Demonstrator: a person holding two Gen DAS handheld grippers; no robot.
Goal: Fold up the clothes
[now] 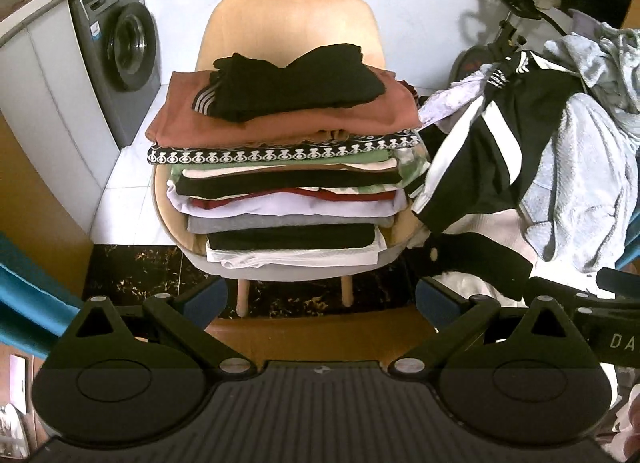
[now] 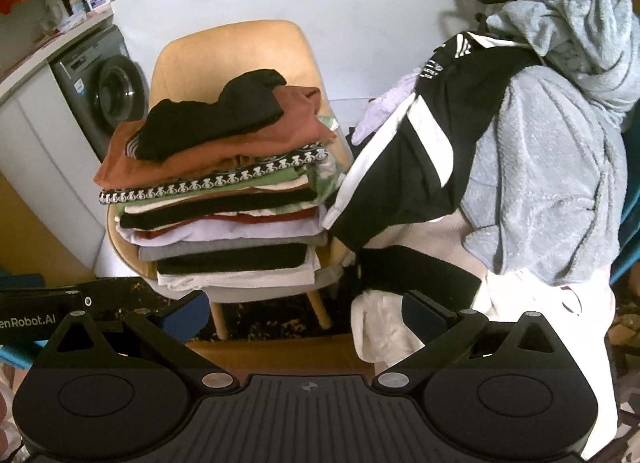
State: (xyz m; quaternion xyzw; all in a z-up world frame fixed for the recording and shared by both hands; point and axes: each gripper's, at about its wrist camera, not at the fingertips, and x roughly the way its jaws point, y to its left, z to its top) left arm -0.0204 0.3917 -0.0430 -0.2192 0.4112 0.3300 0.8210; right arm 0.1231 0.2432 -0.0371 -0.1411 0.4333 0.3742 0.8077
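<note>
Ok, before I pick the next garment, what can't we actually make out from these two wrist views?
- Chair seat: both views, buried under the folded stack.
- Bottom of the unfolded heap: right wrist view, hidden behind the right claw; what supports it is unseen.
- Heap's right side: left wrist view, cut off by the frame edge.
- Left claw: open, empty.

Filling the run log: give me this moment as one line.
left gripper: open, empty | right gripper: open, empty | folded stack: on chair | unfolded pile: right of chair
</note>
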